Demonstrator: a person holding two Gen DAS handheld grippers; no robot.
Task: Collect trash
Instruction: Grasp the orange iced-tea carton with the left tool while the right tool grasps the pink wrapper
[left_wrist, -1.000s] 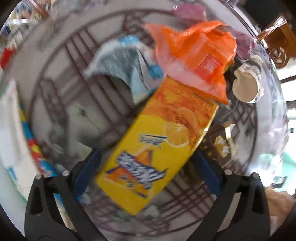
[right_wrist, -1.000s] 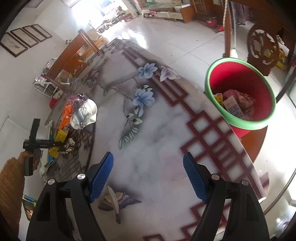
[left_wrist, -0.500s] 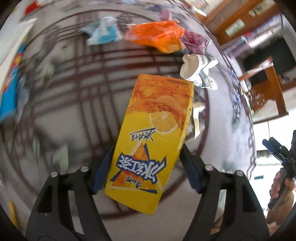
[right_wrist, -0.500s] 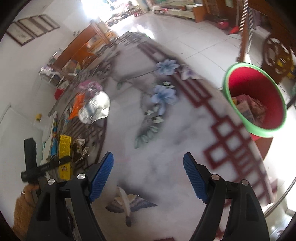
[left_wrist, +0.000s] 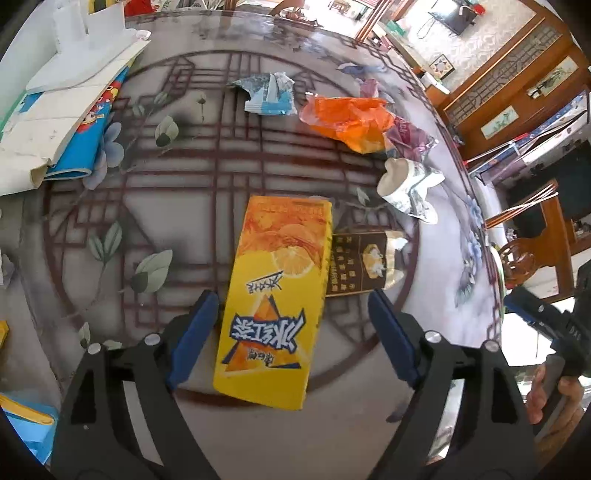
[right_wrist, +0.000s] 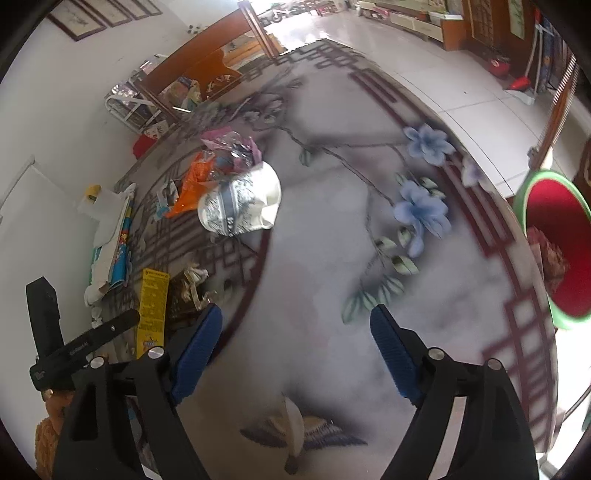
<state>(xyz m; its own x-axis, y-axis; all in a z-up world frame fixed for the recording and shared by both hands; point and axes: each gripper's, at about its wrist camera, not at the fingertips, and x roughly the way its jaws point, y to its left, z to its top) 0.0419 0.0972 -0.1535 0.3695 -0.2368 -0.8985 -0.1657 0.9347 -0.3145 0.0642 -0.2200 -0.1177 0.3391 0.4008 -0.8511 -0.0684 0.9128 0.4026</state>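
Yellow-orange cardboard drink carton (left_wrist: 275, 295): flat on the table. Crumpled orange plastic bag (left_wrist: 351, 120), crushed white paper cup (left_wrist: 404, 186), blue-white wrapper (left_wrist: 269, 94): scattered beyond it.

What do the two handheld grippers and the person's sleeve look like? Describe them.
Both the left gripper and the right gripper have black angular plastic fingers with silver screws and ribbed blue pads. The left one's black body carries small white lettering. The sleeve is fuzzy orange-brown knit.

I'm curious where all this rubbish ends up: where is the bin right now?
In the right wrist view the red bin with a green rim stands at the far right, just off the edge of the flower-painted table, trash visible inside.
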